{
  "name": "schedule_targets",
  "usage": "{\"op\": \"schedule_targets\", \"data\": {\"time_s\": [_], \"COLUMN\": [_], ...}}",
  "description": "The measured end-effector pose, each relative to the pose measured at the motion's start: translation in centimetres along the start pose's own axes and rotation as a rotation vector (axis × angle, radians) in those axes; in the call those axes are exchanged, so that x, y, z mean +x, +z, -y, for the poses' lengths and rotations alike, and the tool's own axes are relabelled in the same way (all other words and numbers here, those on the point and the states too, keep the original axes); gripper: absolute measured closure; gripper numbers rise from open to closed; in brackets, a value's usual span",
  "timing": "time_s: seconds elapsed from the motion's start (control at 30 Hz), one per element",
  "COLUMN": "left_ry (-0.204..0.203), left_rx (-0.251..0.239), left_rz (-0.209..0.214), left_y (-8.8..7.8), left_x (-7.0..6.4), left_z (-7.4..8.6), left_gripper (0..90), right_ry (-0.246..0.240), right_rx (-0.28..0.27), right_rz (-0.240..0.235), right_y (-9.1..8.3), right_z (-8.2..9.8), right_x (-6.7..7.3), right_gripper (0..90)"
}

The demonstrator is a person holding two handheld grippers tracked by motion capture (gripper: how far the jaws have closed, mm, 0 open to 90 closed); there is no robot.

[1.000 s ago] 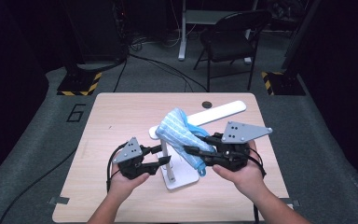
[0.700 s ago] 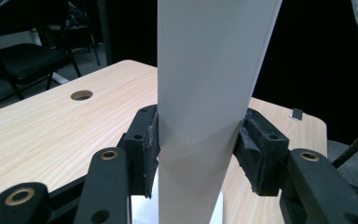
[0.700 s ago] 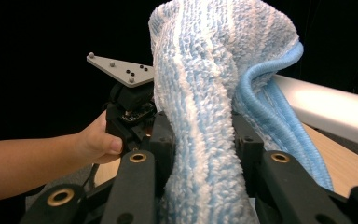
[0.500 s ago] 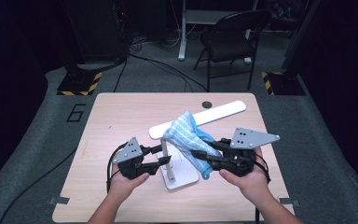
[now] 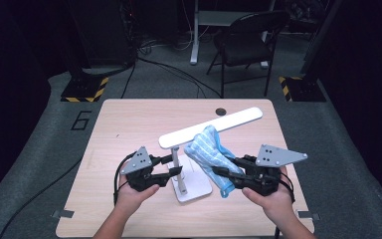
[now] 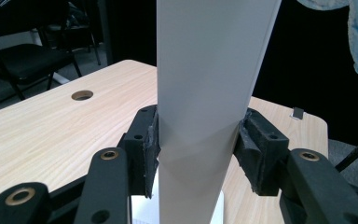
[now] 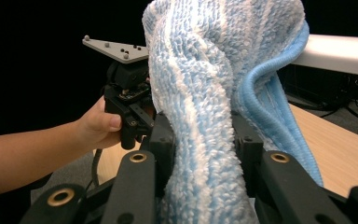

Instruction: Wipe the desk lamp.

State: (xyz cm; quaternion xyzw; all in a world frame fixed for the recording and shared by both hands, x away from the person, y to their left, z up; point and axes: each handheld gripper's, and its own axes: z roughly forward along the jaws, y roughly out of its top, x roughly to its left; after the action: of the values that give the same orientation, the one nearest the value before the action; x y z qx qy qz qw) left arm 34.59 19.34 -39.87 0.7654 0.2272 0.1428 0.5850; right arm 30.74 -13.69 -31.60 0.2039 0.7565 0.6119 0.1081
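A white desk lamp stands mid-table, with a flat base point(image 5: 199, 190), a thin upright post point(image 5: 177, 158) and a long bar head point(image 5: 229, 121) slanting up to the right. My left gripper point(image 5: 175, 166) is shut on the post; in the left gripper view both pads press the wide white post point(image 6: 209, 88) from either side. My right gripper point(image 5: 219, 174) is shut on a blue and white striped towel point(image 5: 206, 148), which rises from the jaws and touches the bar's underside. The right gripper view has the towel point(image 7: 205, 93) bunched between the pads, with the bar point(image 7: 340, 53) behind it.
The wooden table point(image 5: 129, 124) has a round cable hole point(image 5: 221, 111) near its far edge. A black folding chair point(image 5: 246, 42) and dark stands are on the floor beyond. In the right gripper view, the other hand point(image 7: 93, 128) grips its tool close by.
My right gripper has moved right and lower, toward the table's near edge, drawing the towel along under the lamp bar. The left gripper has stayed on the post.
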Motion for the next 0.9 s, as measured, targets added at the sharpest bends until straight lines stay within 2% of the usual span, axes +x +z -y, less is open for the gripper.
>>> {"op": "schedule_targets", "data": {"time_s": [0.37, 0.5, 0.7, 0.83, 0.9], "left_ry": [0.0, 0.001, 0.002, 0.002, 0.002], "left_rx": [0.0, -0.001, -0.001, -0.002, -0.002], "left_rz": [0.0, -0.002, -0.004, -0.004, -0.004], "left_y": [0.0, 0.0, 0.0, 0.0, 0.0], "left_x": [0.0, 0.0, 0.0, 0.0, 0.0], "left_z": [0.0, 0.0, 0.0, 0.0, 0.0], "left_gripper": [52.1, 52.1, 52.1, 52.1, 52.1], "right_ry": [-0.034, -0.026, -0.024, -0.007, 0.006], "right_rx": [-0.022, -0.013, -0.006, -0.003, 0.016], "right_rz": [0.049, 0.086, 0.112, 0.135, 0.155], "right_y": [-1.8, -2.3, -2.4, -2.4, -2.3], "right_z": [1.7, 2.6, 3.3, 4.0, 4.7], "right_x": [0.2, -0.1, -0.5, -0.9, -1.5], "right_gripper": [67.2, 67.0, 66.9, 66.7, 66.6]}}
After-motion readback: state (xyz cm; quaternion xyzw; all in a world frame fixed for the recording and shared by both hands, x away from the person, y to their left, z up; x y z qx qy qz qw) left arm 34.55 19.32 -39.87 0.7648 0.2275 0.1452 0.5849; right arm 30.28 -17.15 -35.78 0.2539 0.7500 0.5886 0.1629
